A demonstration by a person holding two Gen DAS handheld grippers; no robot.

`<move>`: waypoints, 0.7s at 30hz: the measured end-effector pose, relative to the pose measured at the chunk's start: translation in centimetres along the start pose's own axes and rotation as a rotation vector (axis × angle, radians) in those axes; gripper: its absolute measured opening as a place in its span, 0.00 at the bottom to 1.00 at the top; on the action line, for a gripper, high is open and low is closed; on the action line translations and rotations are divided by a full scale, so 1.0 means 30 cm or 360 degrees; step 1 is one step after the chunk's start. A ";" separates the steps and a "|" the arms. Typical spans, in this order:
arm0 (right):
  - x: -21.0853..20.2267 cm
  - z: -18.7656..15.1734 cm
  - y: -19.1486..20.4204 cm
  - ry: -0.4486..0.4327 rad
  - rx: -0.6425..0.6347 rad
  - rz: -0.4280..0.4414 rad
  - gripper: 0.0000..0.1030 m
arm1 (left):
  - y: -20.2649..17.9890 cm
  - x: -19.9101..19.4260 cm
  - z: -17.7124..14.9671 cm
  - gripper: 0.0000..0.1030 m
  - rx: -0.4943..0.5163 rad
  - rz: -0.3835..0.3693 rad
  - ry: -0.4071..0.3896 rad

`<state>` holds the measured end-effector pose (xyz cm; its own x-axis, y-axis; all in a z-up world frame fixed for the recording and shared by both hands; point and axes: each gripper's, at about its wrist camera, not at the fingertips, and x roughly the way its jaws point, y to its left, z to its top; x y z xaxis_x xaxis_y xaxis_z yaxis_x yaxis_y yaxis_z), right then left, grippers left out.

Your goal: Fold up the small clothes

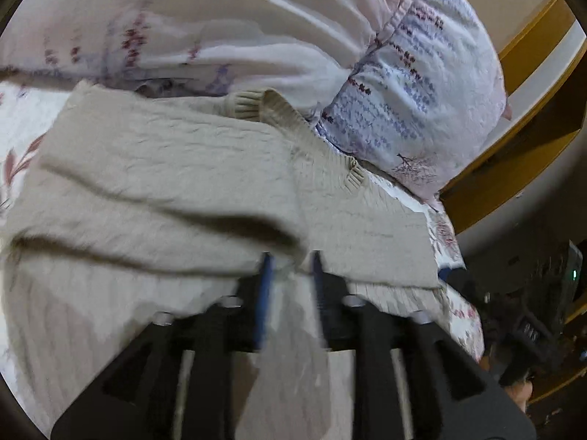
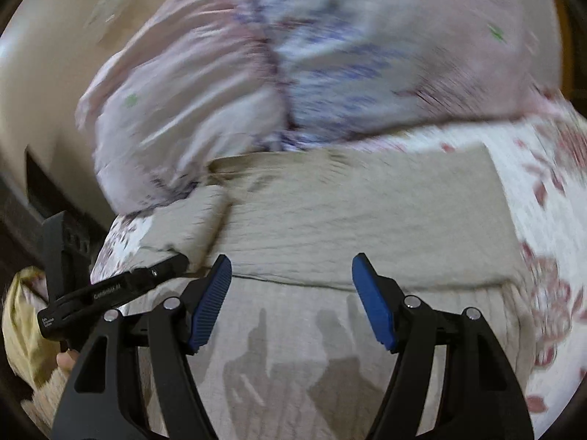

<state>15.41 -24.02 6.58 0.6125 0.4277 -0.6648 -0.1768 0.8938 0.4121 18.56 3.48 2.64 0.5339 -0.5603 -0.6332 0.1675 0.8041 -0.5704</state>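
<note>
A beige knitted sweater (image 1: 165, 168) lies on a flowered bed sheet (image 1: 18, 121); its ribbed collar (image 1: 253, 104) points toward the pillows. My left gripper (image 1: 290, 267) is shut on a bunched fold of the sweater's lower part, lifted off the layer beneath. In the right wrist view the sweater (image 2: 367, 212) lies spread out with a folded edge across it. My right gripper (image 2: 291, 278) is open and empty just above the sweater's near part. The left gripper (image 2: 161, 271) shows at the left, at the sweater's edge.
Two flowered pillows (image 1: 422, 84) lie beyond the sweater, also in the right wrist view (image 2: 293, 55). A wooden bed frame (image 1: 513, 154) runs at the right. A yellow cloth (image 2: 22, 315) lies off the bed's left edge. Dark clutter (image 1: 532, 311) sits beside the bed.
</note>
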 end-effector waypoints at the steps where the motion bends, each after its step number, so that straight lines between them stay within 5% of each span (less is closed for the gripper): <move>1: 0.002 0.007 0.021 -0.0001 -0.0043 0.0012 0.66 | 0.016 -0.023 -0.011 0.33 -0.0012 -0.0001 -0.0021; 8: 0.126 0.042 0.343 0.0065 -0.0538 0.0230 0.55 | 0.250 -0.218 0.026 0.33 -0.0260 0.0087 -0.0254; 13: 0.303 0.056 0.561 0.0136 -0.0757 0.0315 0.43 | 0.328 -0.180 0.049 0.32 -0.0327 0.0181 -0.0172; 21: 0.549 0.029 0.702 0.0288 -0.0948 0.0215 0.40 | 0.373 -0.178 0.013 0.19 -0.0322 0.0214 -0.0138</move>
<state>22.44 1.72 4.86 0.4239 0.5114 -0.7475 -0.6735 0.7298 0.1174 17.92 15.53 -0.15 0.6106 -0.4248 -0.6684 -0.0746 0.8094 -0.5825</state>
